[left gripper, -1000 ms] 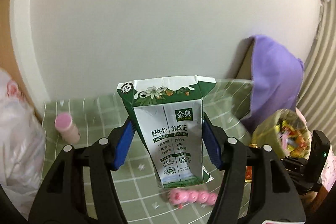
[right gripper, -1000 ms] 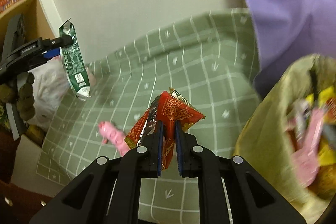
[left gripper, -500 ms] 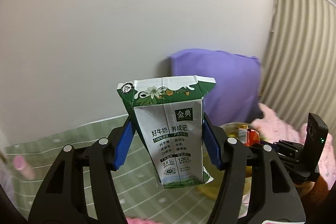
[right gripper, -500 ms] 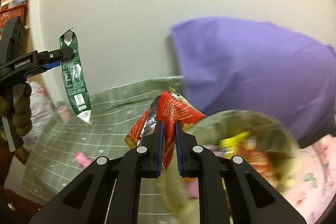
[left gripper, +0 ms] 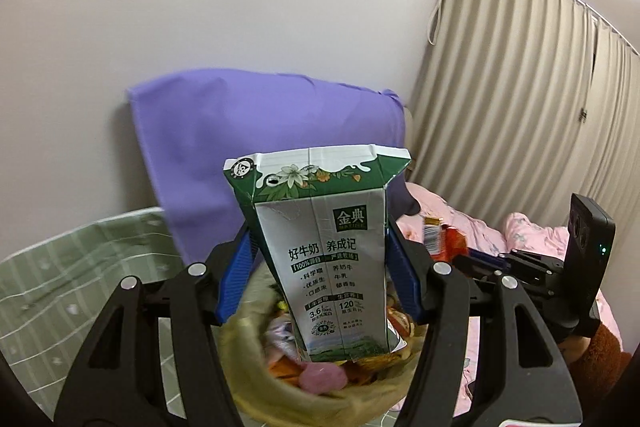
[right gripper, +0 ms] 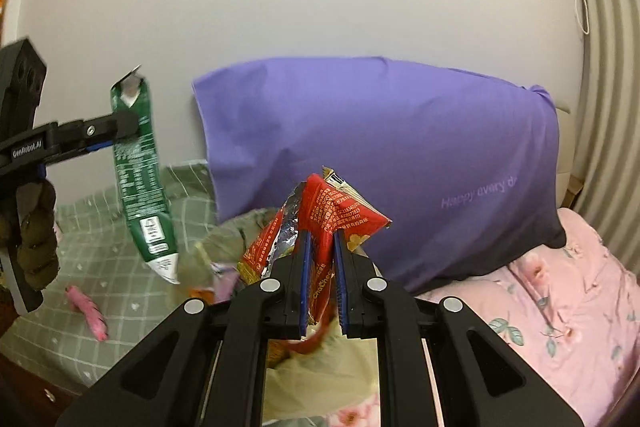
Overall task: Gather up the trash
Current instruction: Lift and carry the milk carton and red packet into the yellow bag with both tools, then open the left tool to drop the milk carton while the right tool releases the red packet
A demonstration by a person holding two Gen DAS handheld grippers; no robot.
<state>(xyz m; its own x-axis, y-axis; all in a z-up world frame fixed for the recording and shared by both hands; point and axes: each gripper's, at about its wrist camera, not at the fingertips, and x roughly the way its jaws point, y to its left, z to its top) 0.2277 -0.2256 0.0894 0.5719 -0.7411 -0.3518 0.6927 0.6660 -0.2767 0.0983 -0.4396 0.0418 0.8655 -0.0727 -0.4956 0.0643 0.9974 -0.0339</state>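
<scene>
My left gripper (left gripper: 318, 279) is shut on a flattened green and white milk carton (left gripper: 324, 267) and holds it upright over the open mouth of a yellowish trash bag (left gripper: 256, 367) with wrappers inside. The carton also shows in the right wrist view (right gripper: 142, 179), hanging from the left gripper (right gripper: 120, 131). My right gripper (right gripper: 320, 267) is shut on a red snack wrapper (right gripper: 332, 215), just above the same bag (right gripper: 320, 367). The right gripper and wrapper show at the right of the left wrist view (left gripper: 448, 239).
A purple pillow (right gripper: 380, 155) leans on the white wall behind the bag. A green checked cloth (right gripper: 120, 291) lies left with a pink wrapper (right gripper: 88, 311) on it. A pink floral blanket (right gripper: 560, 307) lies right. Curtains (left gripper: 520, 87) hang at the right.
Both grippers have swung right, away from the green cloth, with the carton and the red wrapper. They now hover over the trash bag in front of the purple pillow.
</scene>
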